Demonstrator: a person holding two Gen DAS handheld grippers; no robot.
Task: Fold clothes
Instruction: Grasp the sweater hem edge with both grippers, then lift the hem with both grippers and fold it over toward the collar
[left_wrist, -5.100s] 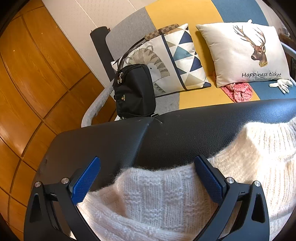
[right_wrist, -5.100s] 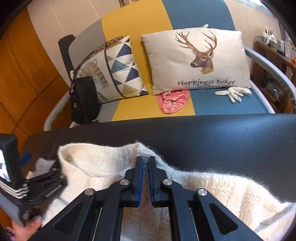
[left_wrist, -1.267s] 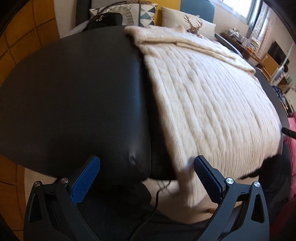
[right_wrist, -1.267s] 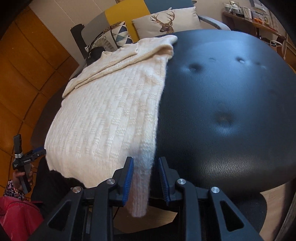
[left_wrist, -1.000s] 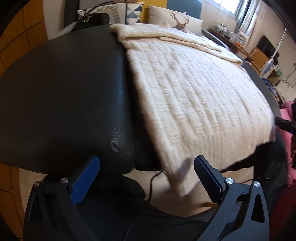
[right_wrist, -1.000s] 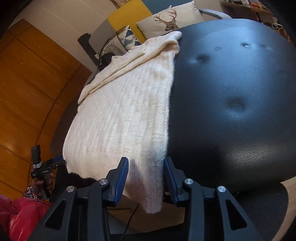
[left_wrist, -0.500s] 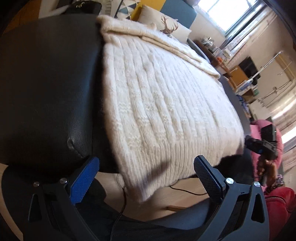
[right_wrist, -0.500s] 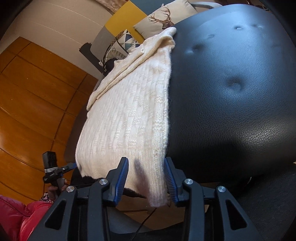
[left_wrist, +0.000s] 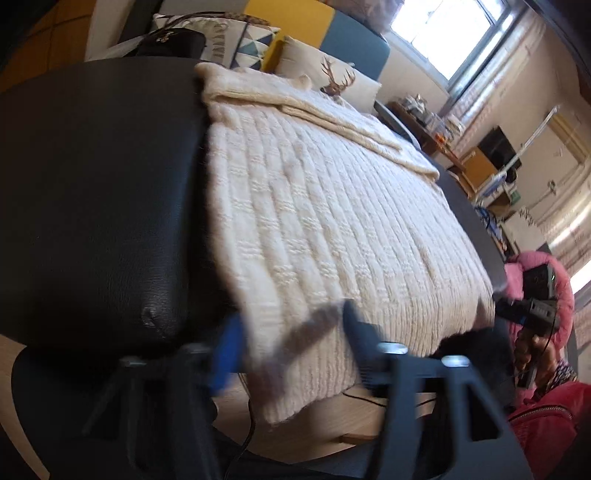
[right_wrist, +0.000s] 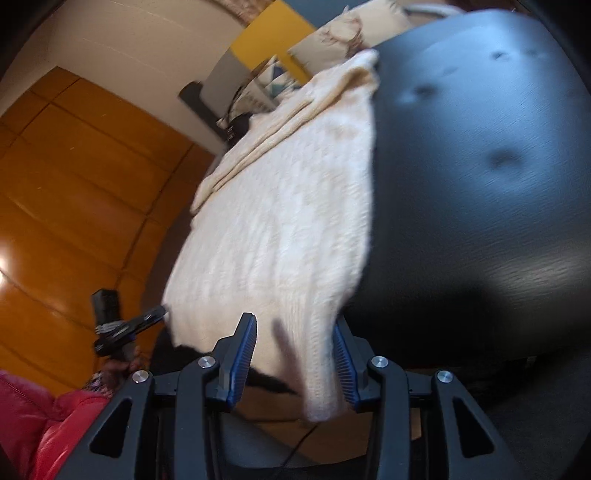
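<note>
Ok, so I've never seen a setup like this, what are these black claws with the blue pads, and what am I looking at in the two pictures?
Those are two hand-held grippers. A person holds one in each hand, and there is no robot. Each picture comes from a wide-angle camera on one gripper, looking along its fingers. A cream knitted sweater lies spread on a black padded surface. In the left wrist picture, the left gripper has one near corner of the hem between its jaws, which have just been closing; blur hides whether they grip it yet. In the right wrist picture, the right gripper has the other near corner hanging between its jaws, which look open.
</note>
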